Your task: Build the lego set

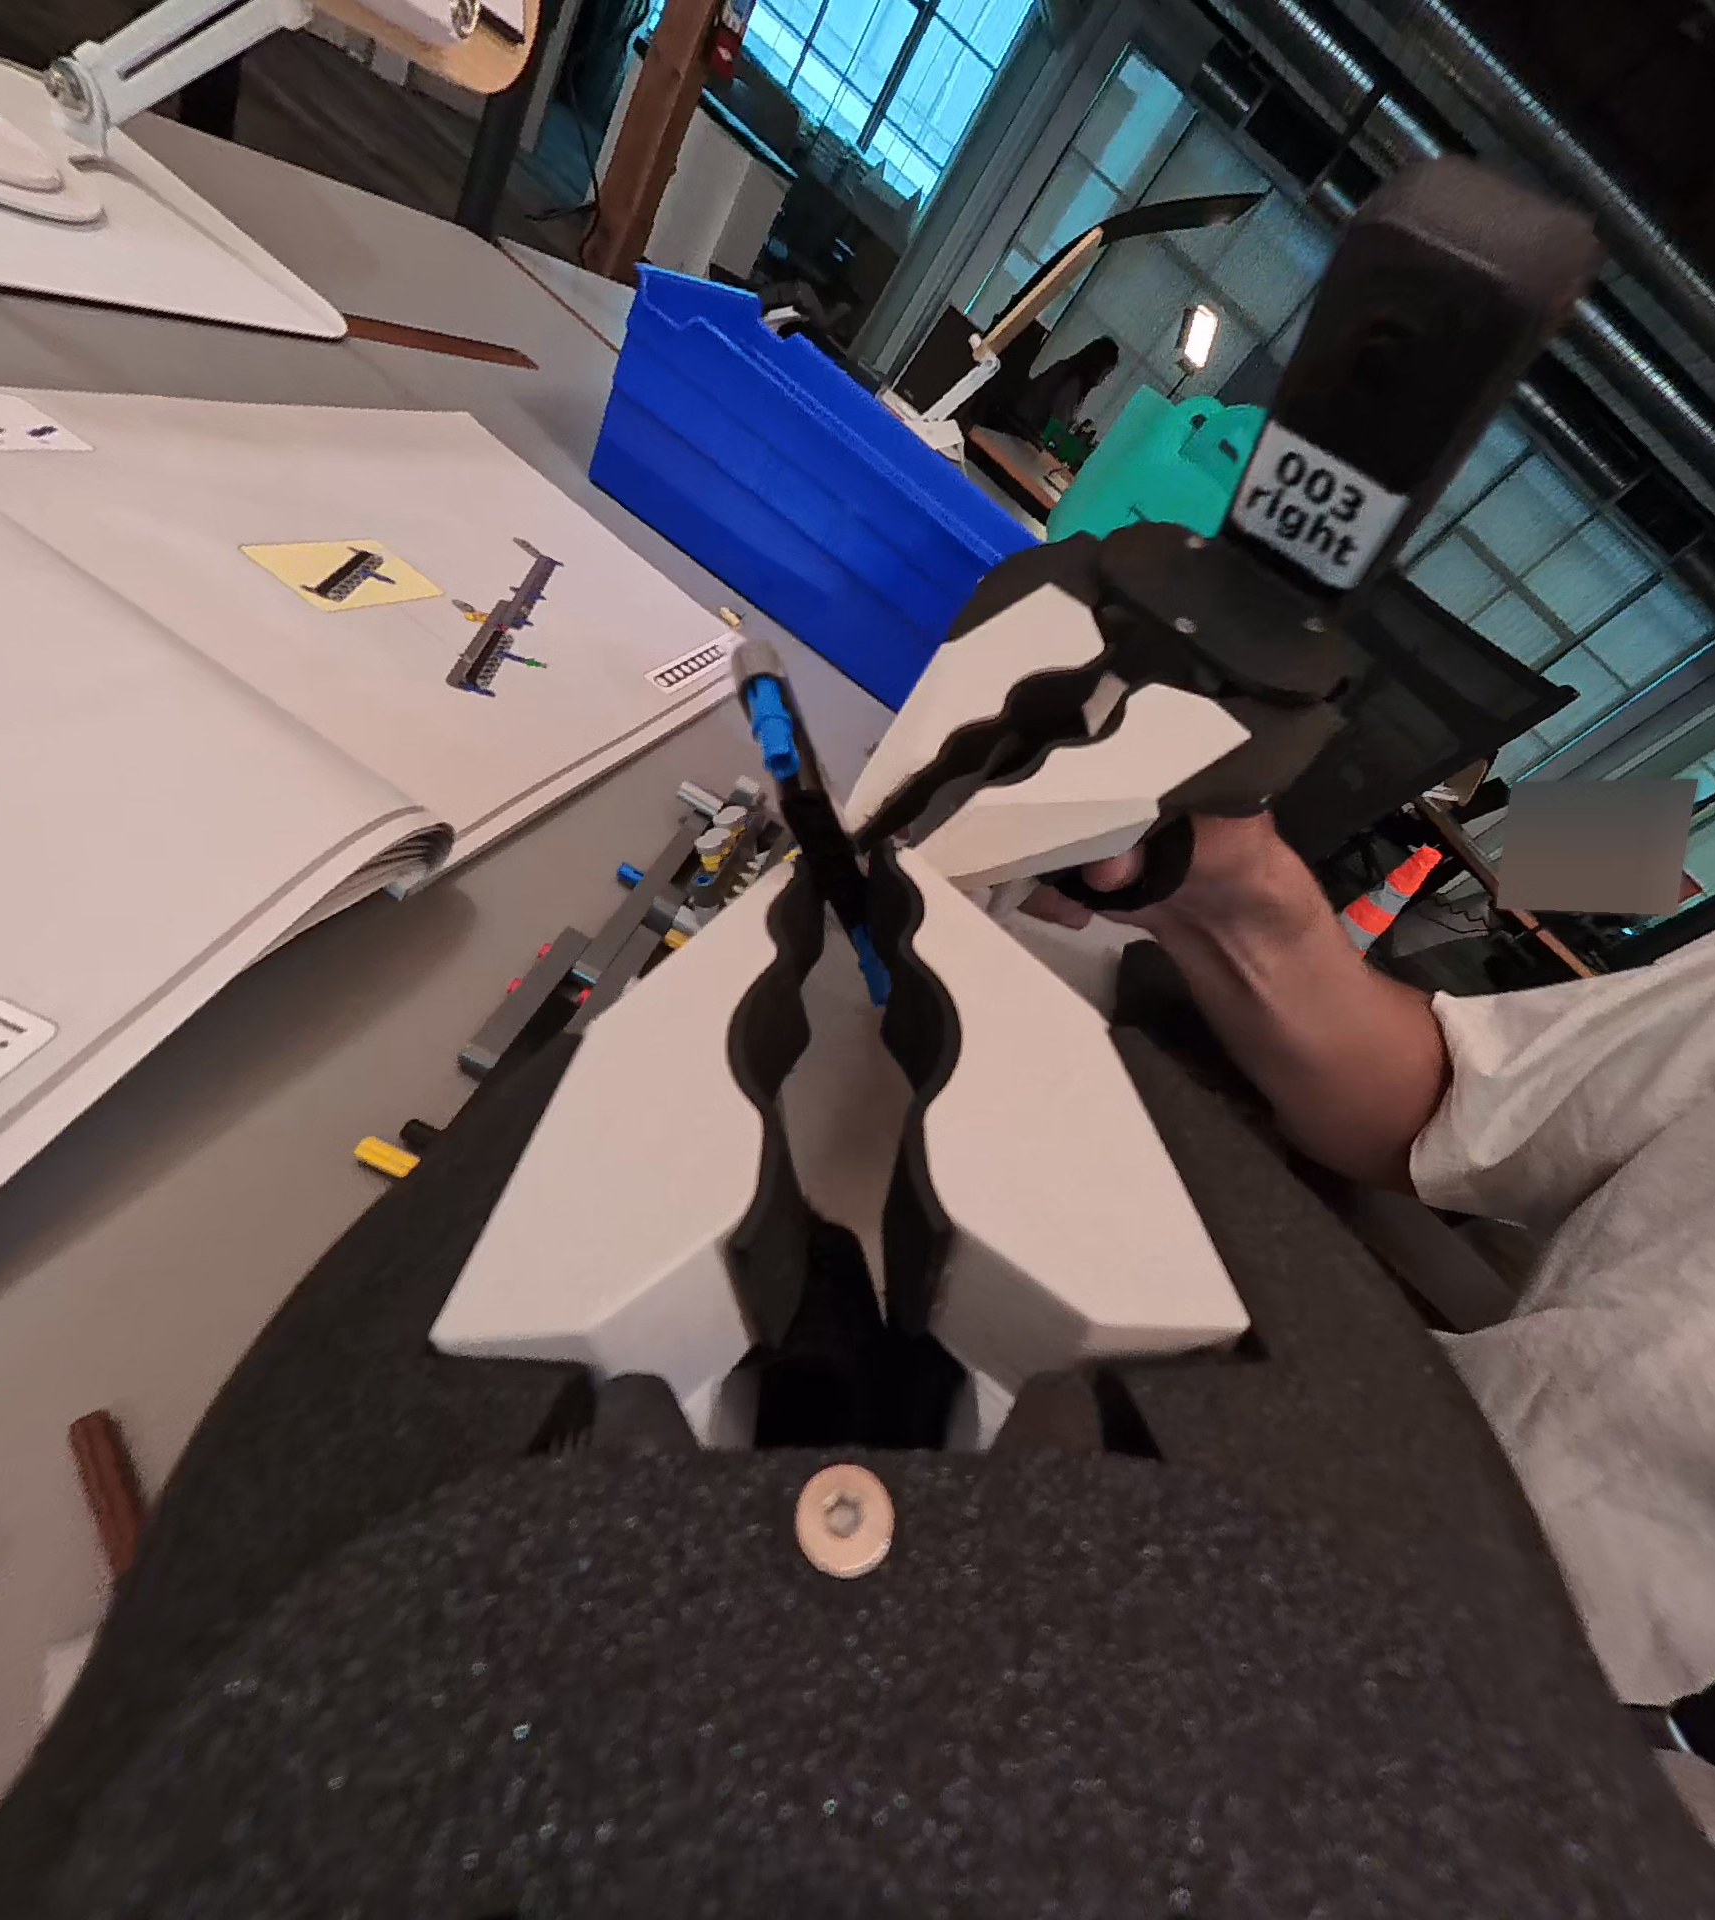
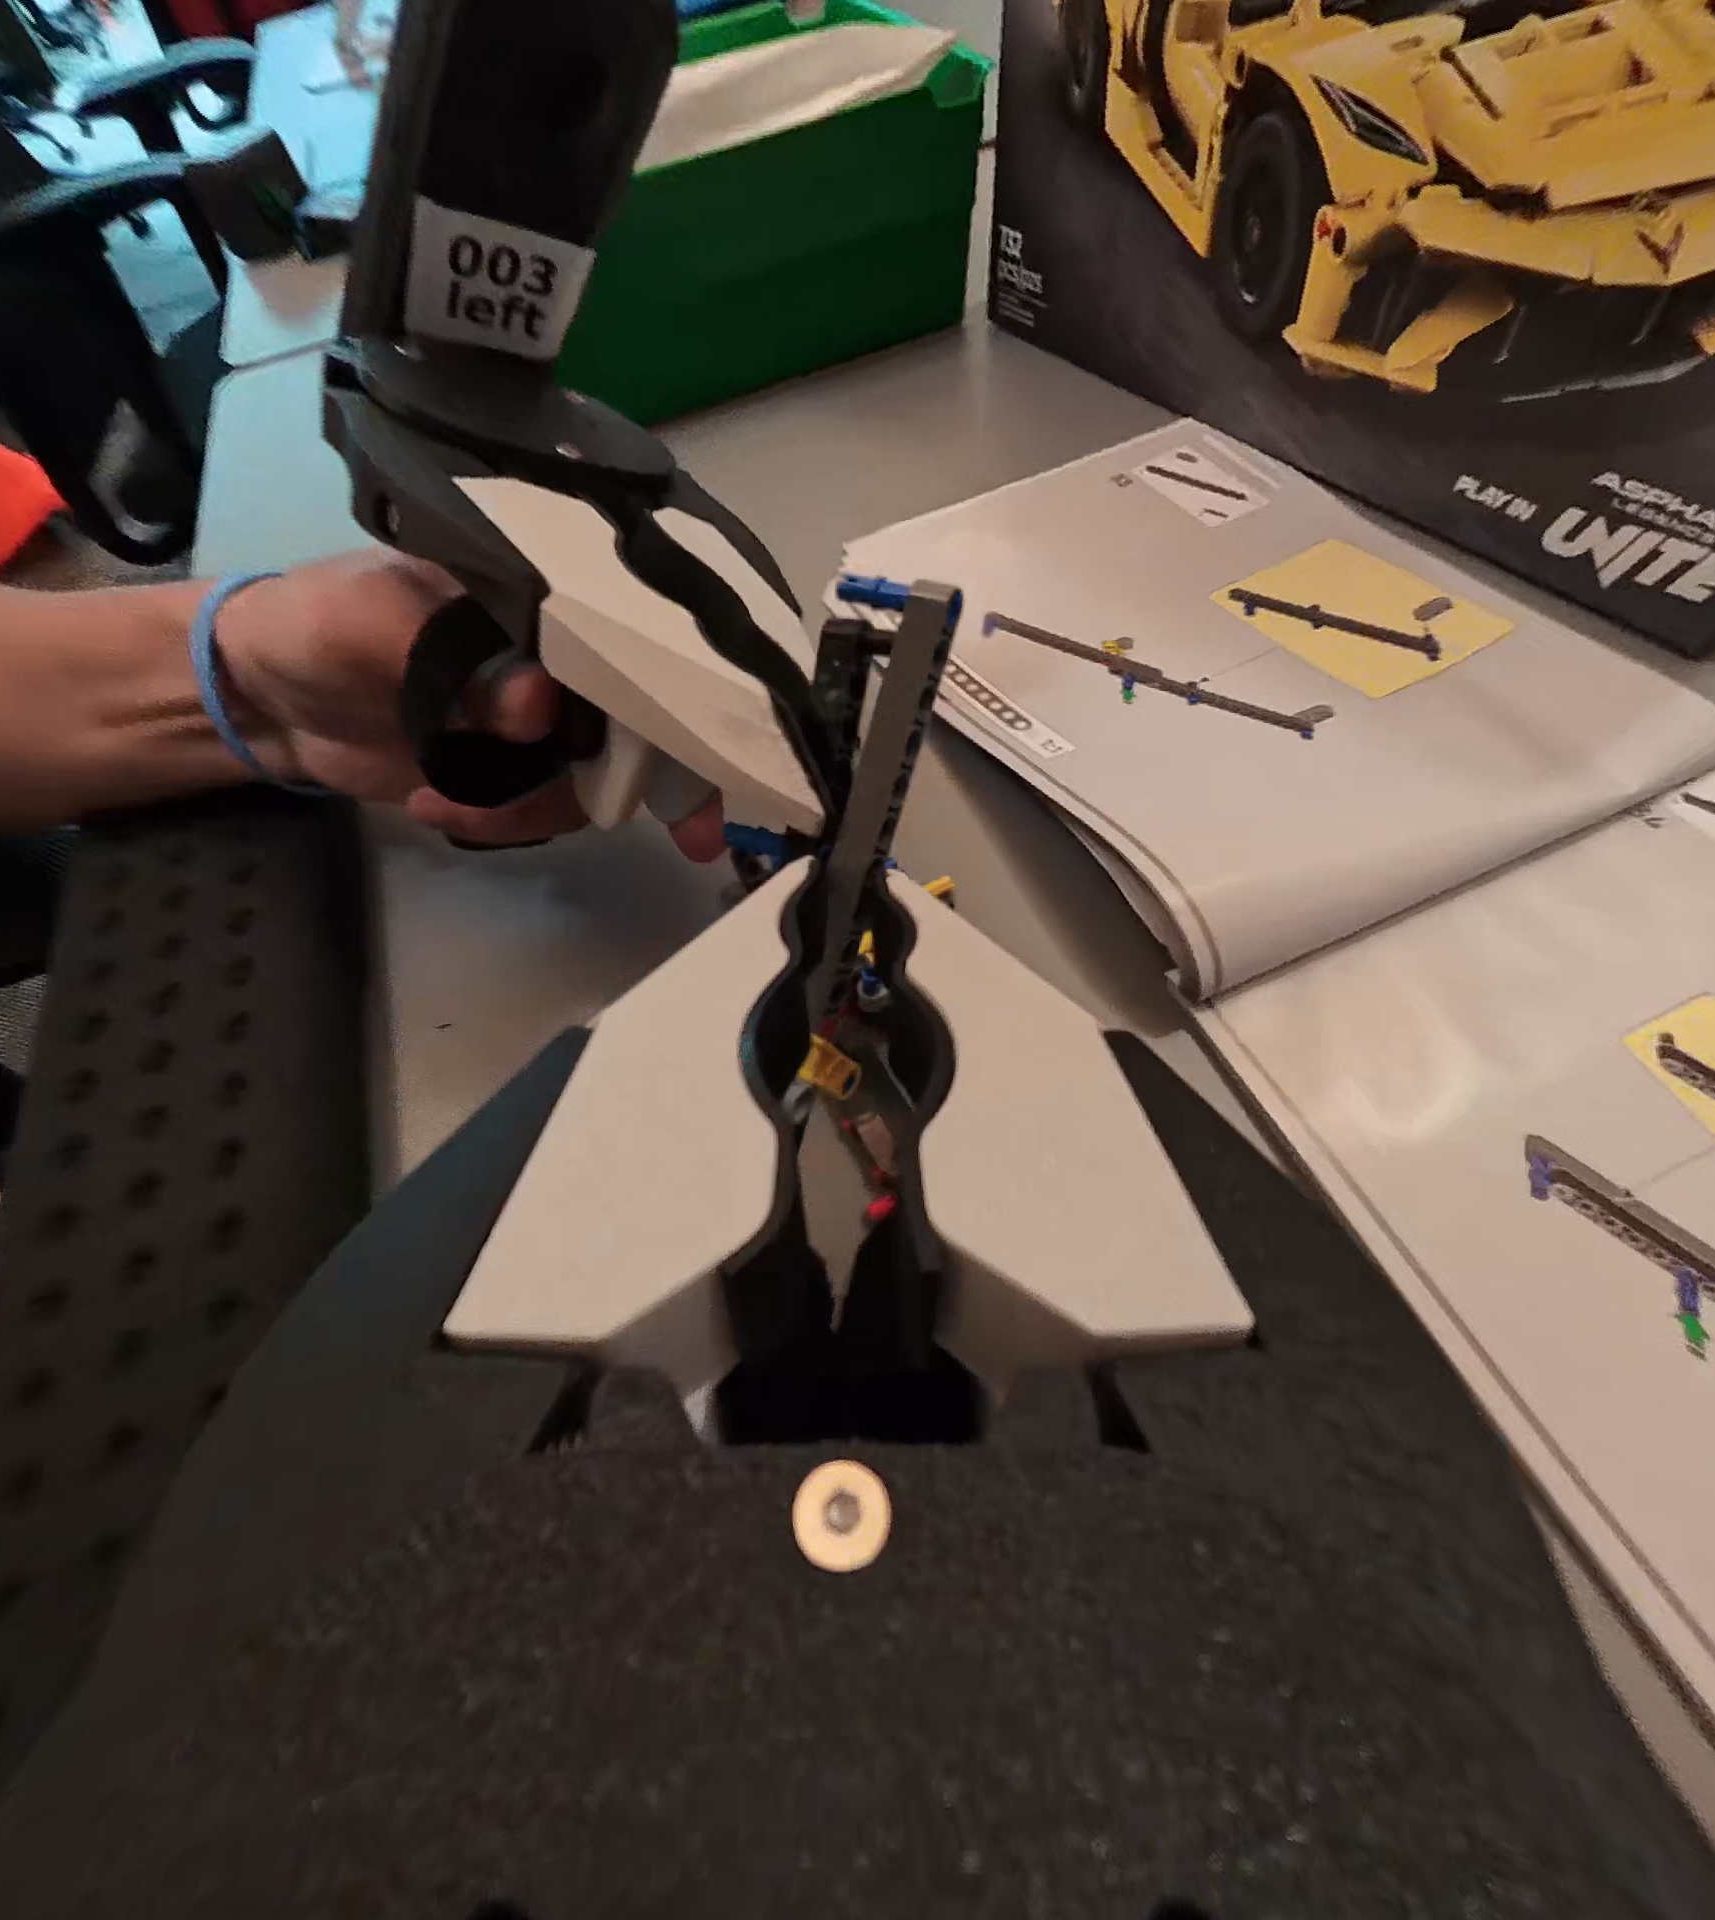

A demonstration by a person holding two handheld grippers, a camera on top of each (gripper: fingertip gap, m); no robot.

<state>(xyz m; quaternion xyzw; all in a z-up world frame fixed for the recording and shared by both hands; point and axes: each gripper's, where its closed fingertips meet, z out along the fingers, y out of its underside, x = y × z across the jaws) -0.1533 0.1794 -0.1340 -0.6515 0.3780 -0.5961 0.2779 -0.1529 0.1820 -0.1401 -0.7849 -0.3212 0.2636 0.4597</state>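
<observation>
Grey counter [image 2: 520, 966], open manual [image 1: 333, 665] far left, loose beams [image 1: 562, 987] beside it. Left tongs [image 1: 837, 883] pinched on black beam [image 1: 811, 800] with blue pins; right tongs [image 2: 848, 883] clamped on grey beam [image 2: 900, 717], tips nearly touching mid-air.

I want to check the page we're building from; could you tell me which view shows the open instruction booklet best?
The right wrist view: the instruction booklet lies open with two pages clearly visible. The left wrist view shows it obliquely, with one diagram.
</observation>
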